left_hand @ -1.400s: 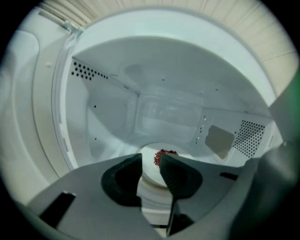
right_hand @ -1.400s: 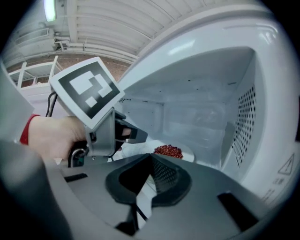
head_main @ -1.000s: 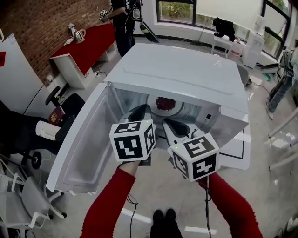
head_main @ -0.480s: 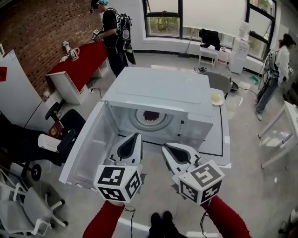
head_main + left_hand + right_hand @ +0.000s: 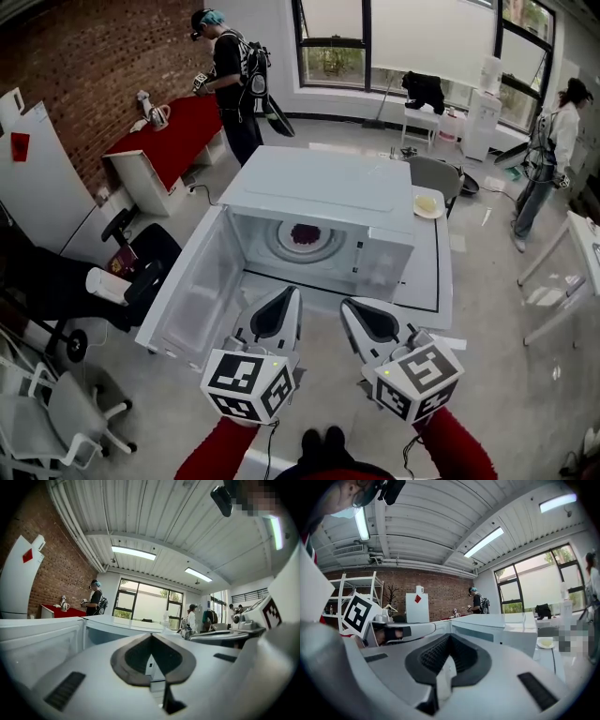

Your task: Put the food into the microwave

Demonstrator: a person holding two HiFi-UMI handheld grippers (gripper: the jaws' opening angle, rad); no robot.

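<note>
The food [image 5: 305, 232], a small dark red heap, sits inside the microwave [image 5: 328, 187], in the middle of the round white turntable [image 5: 281, 246] at the back of the cavity. The microwave is a white box standing on a low white table [image 5: 439, 281], and its door [image 5: 192, 292] hangs wide open, swung out to the left side of the head view.

Both grippers are outside the cavity, in front of the open mouth and apart from the food. The left gripper [image 5: 289, 296] points towards the opening with its jaws closed tip to tip and nothing between them; its own view shows the dark pads meeting at a point [image 5: 151, 640]. The right gripper [image 5: 350, 306] is just beside it, also aimed at the opening, its jaws brought together on nothing [image 5: 449, 638]. Each carries its marker cube nearest the person, whose red sleeves [image 5: 217, 452] show at the bottom edge.

On the table to the right of the microwave lies a small plate [image 5: 427, 203] with something pale yellow on it. Farther off, a person with a backpack [image 5: 231, 75] stands at a red counter [image 5: 178, 127] against the brick wall [image 5: 84, 66], and another person [image 5: 551, 141] stands near the windows on the right. A black office chair [image 5: 141, 248] sits left of the open door.
</note>
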